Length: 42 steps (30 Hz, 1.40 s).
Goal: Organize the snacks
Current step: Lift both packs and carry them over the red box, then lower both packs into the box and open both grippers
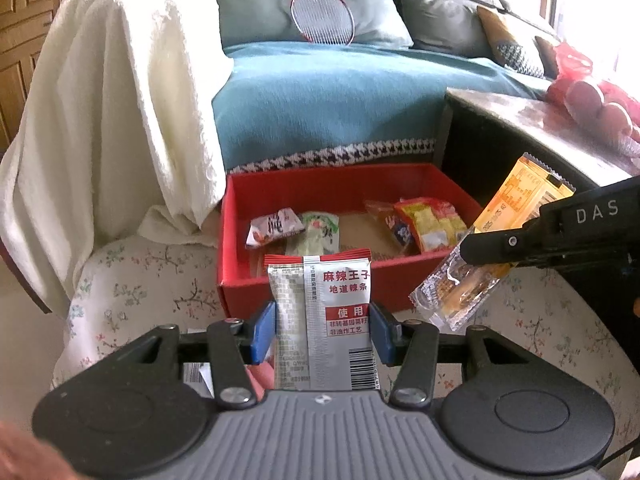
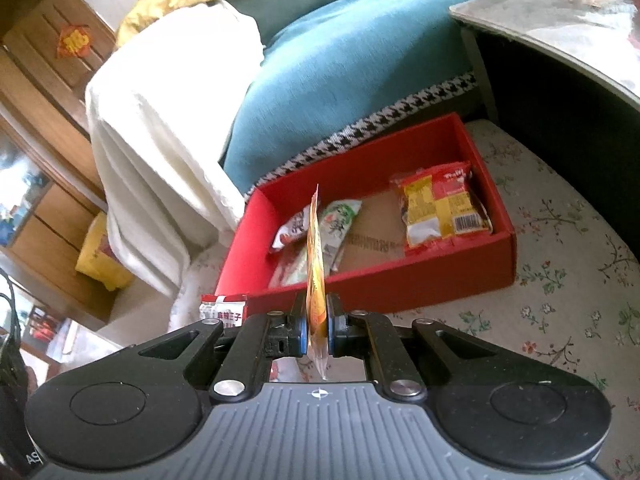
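Note:
A red box (image 1: pixel 304 284) sits on the floral cushion with several snack packets inside. My left gripper (image 1: pixel 323 330) is shut on a silver and red spicy-strip packet (image 1: pixel 320 312), held upright just in front of the box's near wall. My right gripper (image 1: pixel 486 248) comes in from the right, shut on an orange and clear snack packet (image 1: pixel 516 204) near the box's right front corner. In the right wrist view that orange packet (image 2: pixel 315 264) stands edge-on between the right gripper (image 2: pixel 318 334) pads, before the red box (image 2: pixel 400 280). The silver packet (image 2: pixel 224 308) shows at the left.
A white towel (image 1: pixel 120 120) drapes over a chair at left. A teal sofa (image 1: pixel 320 92) with a red racket (image 1: pixel 322 16) lies behind the box. A table (image 1: pixel 540 120) with a red bag (image 1: pixel 588 92) stands at right. Floral cushion (image 2: pixel 560 280) spreads right of the box.

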### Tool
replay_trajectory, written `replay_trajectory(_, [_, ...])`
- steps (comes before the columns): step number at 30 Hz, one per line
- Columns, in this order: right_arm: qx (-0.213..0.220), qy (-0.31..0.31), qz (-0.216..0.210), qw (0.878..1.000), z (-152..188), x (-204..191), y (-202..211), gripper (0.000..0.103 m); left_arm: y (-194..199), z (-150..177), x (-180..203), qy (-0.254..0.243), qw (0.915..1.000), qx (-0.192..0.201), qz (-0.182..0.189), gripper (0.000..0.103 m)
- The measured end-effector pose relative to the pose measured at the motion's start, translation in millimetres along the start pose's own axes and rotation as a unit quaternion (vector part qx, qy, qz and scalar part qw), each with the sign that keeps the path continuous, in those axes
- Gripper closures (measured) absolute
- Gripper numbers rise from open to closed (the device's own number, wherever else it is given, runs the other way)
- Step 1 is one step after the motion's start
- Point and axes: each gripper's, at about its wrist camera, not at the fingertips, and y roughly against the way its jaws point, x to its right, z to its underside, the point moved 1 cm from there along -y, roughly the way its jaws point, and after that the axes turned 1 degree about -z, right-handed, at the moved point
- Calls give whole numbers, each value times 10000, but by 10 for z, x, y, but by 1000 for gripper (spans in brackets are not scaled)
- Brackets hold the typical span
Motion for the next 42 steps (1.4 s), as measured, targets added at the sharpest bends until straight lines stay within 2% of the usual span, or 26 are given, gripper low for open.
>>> replay_trajectory(13, [267, -170, -188, 9993, -223, 21, -32, 90, -75, -305, -36, 116, 9990, 411, -130, 60])
replay_trajectory(22, [411, -265, -159, 9987, -523, 118, -227, 90, -360, -557, -36, 108, 9984, 519, -221, 60])
replay_trajectory(35, [-66, -236, 72, 9997, -856, 357, -893, 90, -1011, -898, -94, 297, 9982, 426, -298, 60])
replay_trajectory(42, [-442, -285, 334, 9981, -872, 508, -1161, 90, -1301, -832, -79, 254, 9990, 111, -351, 60])
